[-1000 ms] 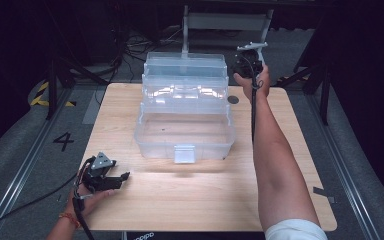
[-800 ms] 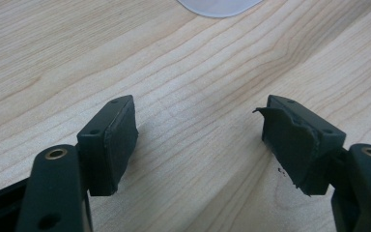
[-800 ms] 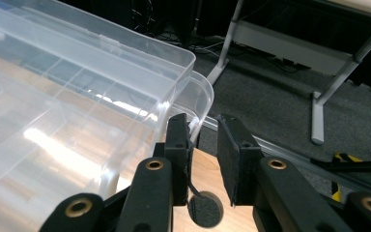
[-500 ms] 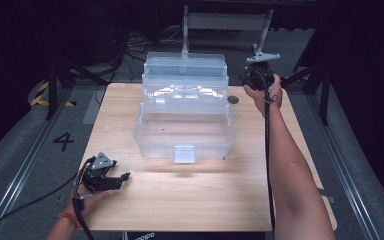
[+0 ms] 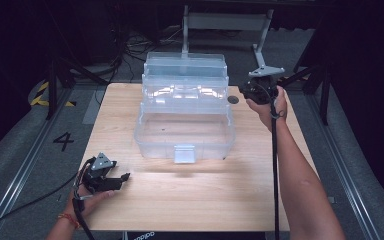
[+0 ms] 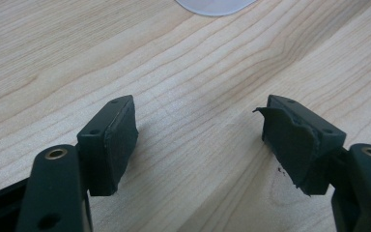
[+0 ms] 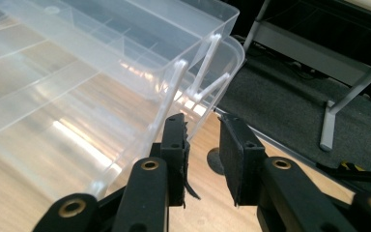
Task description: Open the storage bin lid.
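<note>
Near the middle of the high view, a clear plastic cantilever organiser box (image 5: pixel 185 112) stands fanned out on the pale wooden table (image 5: pixel 190 200), its upper trays stepped back toward the top of the frame and its deep bottom bin nearest the lower edge, with a small latch tab on the front wall. At the box's right end, in the upper right of the frame, the right gripper (image 5: pixel 252 92) is held just beside the tray stack, with a bare forearm running down to the bottom edge. In the right gripper view its jaws stand a narrow gap apart and have just been opening a little; nothing is between them. The left pad sits close against the thin white hinge arm (image 7: pixel 171 99) that links the trays, though whether it touches cannot be told. A small dark round spot (image 5: pixel 233 100) lies on the table between the box and that gripper.

At the lower left of the high view, the left gripper (image 5: pixel 117 180) rests low over the table near its front corner, well apart from the box. In the left gripper view its jaws are spread wide over bare wood, and the right pad's (image 6: pixel 290 142) facing is torn and peeling at the edge
</note>
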`<act>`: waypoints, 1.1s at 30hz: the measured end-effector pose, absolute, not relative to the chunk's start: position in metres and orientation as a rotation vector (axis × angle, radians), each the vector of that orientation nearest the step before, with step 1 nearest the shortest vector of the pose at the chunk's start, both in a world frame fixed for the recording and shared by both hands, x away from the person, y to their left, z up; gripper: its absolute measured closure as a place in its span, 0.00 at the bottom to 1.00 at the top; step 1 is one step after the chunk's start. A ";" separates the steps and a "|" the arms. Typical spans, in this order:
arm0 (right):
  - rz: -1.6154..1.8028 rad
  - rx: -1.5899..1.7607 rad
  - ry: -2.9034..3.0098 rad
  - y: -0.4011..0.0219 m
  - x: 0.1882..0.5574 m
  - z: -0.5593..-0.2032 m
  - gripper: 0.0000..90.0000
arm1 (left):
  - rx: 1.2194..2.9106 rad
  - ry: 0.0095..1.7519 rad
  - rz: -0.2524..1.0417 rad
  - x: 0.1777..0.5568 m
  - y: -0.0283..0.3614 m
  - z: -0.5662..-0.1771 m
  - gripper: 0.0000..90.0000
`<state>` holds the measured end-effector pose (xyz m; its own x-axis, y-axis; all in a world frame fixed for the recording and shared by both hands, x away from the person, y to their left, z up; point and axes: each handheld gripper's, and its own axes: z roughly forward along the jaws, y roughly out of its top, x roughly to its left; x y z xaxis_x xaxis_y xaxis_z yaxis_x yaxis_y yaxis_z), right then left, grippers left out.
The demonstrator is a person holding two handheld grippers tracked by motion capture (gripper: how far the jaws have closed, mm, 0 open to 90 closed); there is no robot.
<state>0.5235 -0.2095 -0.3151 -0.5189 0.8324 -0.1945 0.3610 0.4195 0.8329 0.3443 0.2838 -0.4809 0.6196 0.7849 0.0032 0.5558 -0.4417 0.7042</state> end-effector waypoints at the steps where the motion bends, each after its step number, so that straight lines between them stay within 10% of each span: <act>1: 1.005 1.006 2.075 -0.210 0.521 -0.316 0.80 | 2.170 1.040 0.441 0.344 0.284 -0.481 0.32; 33: 1.011 0.940 2.189 -0.251 0.444 -0.354 0.52 | 2.160 1.064 0.434 0.343 0.283 -0.481 0.32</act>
<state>0.4443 -0.2512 -0.3540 -0.6063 0.7741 -0.1821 0.3631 0.4733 0.8026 0.3427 0.2832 -0.4810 0.6099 0.7925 -0.0019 0.5653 -0.4333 0.7019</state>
